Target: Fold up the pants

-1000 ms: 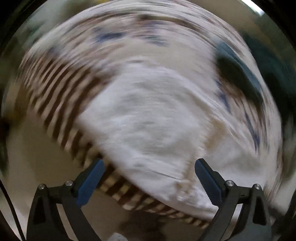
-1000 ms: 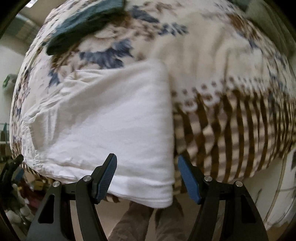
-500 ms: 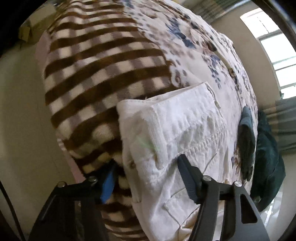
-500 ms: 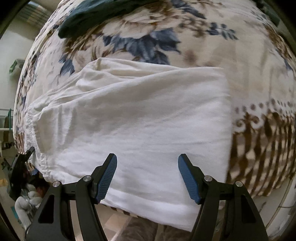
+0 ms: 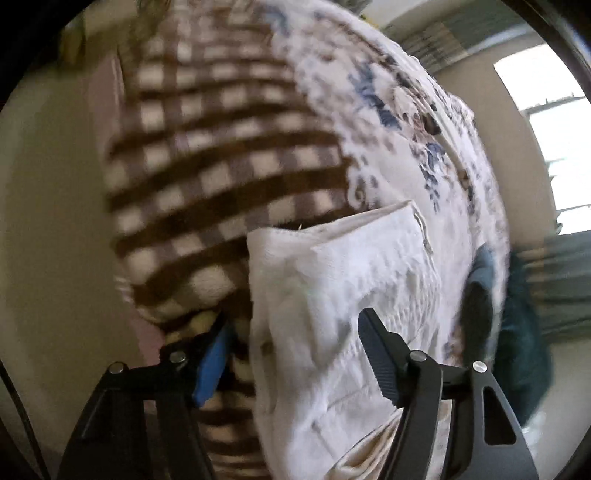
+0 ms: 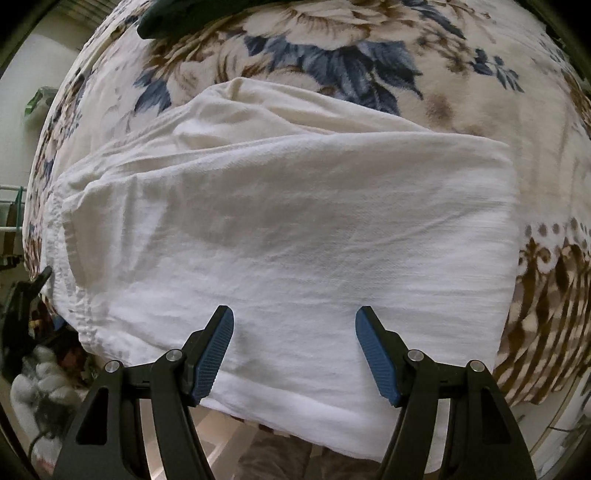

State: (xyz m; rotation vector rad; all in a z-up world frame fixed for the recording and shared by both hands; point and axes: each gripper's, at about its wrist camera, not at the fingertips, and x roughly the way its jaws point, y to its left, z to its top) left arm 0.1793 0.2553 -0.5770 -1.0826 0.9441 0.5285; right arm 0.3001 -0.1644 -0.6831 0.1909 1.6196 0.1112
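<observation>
White pants [image 6: 295, 229] lie folded on a bed covered by a floral and brown-checked blanket [image 6: 351, 48]. They hang slightly over the near bed edge. My right gripper [image 6: 294, 350] is open, its blue pads just above the pants' near edge, empty. In the left wrist view the pants [image 5: 343, 306] show from their end, with waistband seams. My left gripper [image 5: 293, 354] is open and straddles the pants' corner: one finger sits under the cloth against the blanket [image 5: 221, 155], the other over the top.
A dark teal garment [image 5: 480, 295] lies on the bed beyond the pants, also in the right wrist view [image 6: 177, 18]. A window [image 5: 554, 129] is at the far right. The floor and clutter [image 6: 33, 369] lie below the bed edge.
The left gripper swung to the pants' end and closed in on the corner. The right gripper moved forward, closer over the pants' near edge.
</observation>
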